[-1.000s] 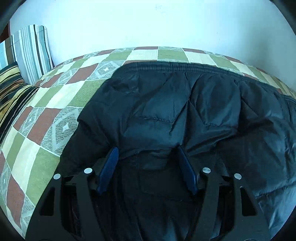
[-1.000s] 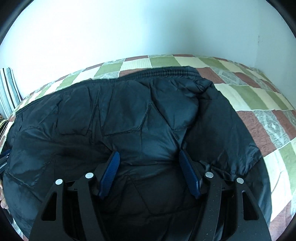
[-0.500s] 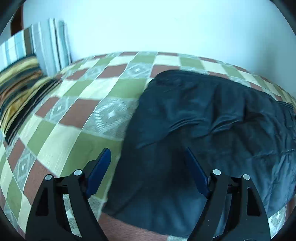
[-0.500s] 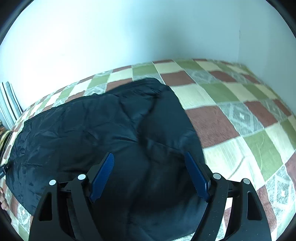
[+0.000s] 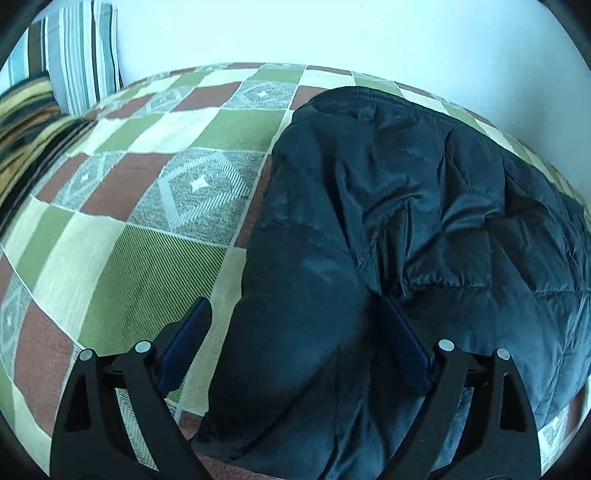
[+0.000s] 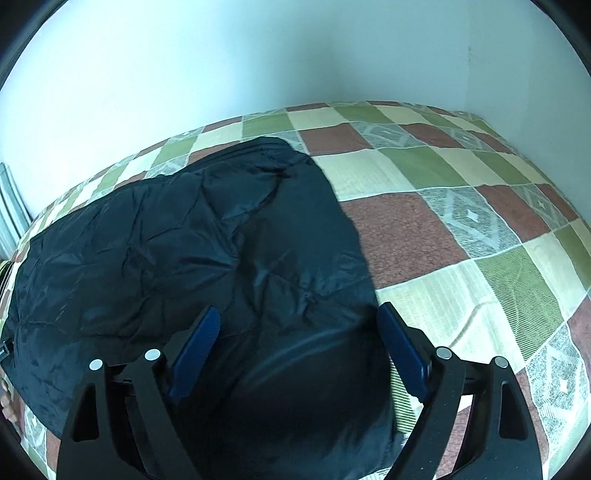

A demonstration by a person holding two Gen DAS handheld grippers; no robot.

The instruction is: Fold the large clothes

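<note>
The left tool [image 5: 291, 350] has its jaws spread wide and opening further, the blue pads [image 5: 188, 343] clear of any cloth: one pad hangs over the bedspread, the other over the dark jacket [image 5: 406, 229], whose edge runs up between them without being pinched. From this tool the jacket fills the view from 12 to 5 o'clock, a puffy, quilted black mass lying flat with its ribbed hem at the far end near the wall. The checked bedspread [image 5: 155, 206] in green, cream and rust squares stretches away toward 9 through 11 o'clock, and striped pillows [image 5: 74, 55] stand at 10 to 11 o'clock against the white wall [image 5: 332, 29].

The right tool [image 6: 299, 343] is likewise spread and opening, with the jacket [image 6: 184, 240] beneath and between its pads but not gripped. Here the jacket extends from 12 round to 8 o'clock, while the bedspread [image 6: 461, 221] lies bare from 1 to 4 o'clock, reaching the room's corner.
</note>
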